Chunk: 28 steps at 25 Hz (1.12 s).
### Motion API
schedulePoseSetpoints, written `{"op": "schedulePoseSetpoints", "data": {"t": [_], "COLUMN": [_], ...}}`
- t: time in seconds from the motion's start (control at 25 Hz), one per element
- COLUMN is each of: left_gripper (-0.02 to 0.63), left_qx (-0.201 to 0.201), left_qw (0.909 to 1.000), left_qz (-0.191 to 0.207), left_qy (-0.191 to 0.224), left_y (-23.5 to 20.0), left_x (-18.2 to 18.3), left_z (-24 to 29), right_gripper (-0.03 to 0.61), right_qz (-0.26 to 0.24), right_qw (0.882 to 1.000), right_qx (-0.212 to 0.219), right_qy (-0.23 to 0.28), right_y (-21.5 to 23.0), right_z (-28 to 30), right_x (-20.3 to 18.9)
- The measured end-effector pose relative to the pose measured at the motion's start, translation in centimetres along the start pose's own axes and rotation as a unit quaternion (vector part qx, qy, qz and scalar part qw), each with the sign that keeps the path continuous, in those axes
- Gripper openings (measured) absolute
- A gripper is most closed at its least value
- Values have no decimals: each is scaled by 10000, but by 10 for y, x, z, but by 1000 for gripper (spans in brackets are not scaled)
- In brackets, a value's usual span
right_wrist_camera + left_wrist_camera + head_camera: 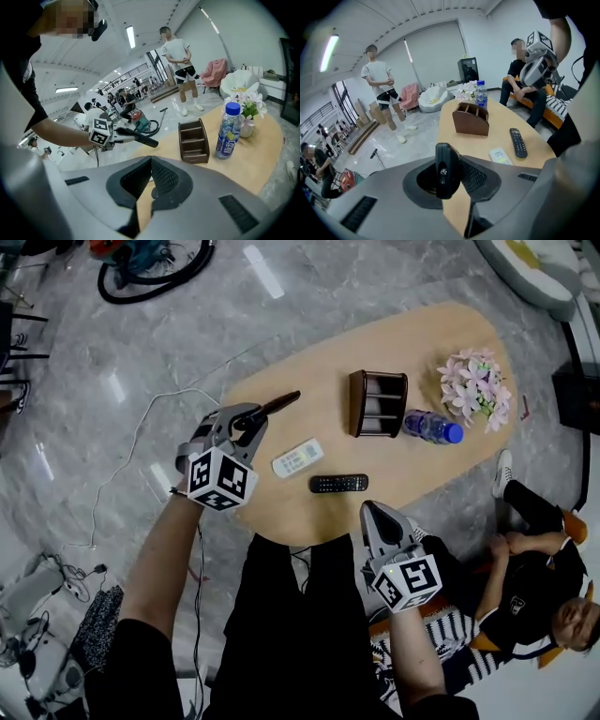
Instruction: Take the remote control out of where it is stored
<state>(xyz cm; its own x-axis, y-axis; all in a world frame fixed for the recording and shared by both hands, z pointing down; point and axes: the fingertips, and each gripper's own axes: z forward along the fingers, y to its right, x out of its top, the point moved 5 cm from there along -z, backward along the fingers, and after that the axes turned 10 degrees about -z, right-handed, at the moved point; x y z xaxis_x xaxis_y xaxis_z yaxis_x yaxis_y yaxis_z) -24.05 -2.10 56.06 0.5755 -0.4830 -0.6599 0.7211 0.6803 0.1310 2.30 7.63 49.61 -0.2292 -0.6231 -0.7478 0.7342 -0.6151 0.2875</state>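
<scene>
Nearest in, the right tool (375, 512) hangs off the near edge of the surface (281, 512), on the person's side of the wooden holder (378, 404). Its jaws are drawn together with nothing in them, so it's the spare hand here and best kept back where it can't sweep anything. The action is with the left tool (246, 423), whose jaws are partly closed and clamped on one end of a slim black remote (274, 406). The remote's free length points toward the holder but is well apart from it, over the end of the surface away from the bottle. So this remote is out of storage and in the air, and what's left, as I read it, is a clean set-down. With that much overhang the free end will want to dip, so hold firm, level the remote and lower it flat. Let go only once its whole body rests on the wood. Aim for bare wood, because the white remote (298, 457) and a second black remote (338, 484) already lie flat, close together, on the near side of the holder. Don't land on them. The holder's slots look empty from here. Just beyond it stands a water bottle (429, 427), with flowers (476, 385) past that, both well clear of this move.
</scene>
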Motion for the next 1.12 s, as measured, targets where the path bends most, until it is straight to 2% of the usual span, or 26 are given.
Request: {"op": "schedulePoseSetpoints", "data": {"t": [0.16, 0.36, 0.64, 0.84, 1.12], "left_gripper": [97, 96, 97, 97, 97], "left_qx": [70, 207, 285, 461, 512], "left_qw": [9994, 9984, 9989, 9989, 9973], "left_qz": [-311, -415, -370, 1, -83], "left_qy": [135, 311, 109, -132, -511], "left_y": [1, -1, 5, 12, 21], "left_x": [-17, -35, -65, -86, -119], "left_z": [12, 16, 23, 32, 51], "right_gripper": [8, 8, 8, 8, 8], "right_qz": [53, 130, 224, 169, 174], "right_qw": [9999, 9997, 9992, 9993, 9988], "right_qx": [-30, -74, -59, -21, -63], "right_qy": [-111, -215, -319, -322, -442], "right_y": [2, 1, -5, -7, -5], "right_z": [1, 3, 11, 17, 15], "right_x": [-14, -27, -42, -43, -57]}}
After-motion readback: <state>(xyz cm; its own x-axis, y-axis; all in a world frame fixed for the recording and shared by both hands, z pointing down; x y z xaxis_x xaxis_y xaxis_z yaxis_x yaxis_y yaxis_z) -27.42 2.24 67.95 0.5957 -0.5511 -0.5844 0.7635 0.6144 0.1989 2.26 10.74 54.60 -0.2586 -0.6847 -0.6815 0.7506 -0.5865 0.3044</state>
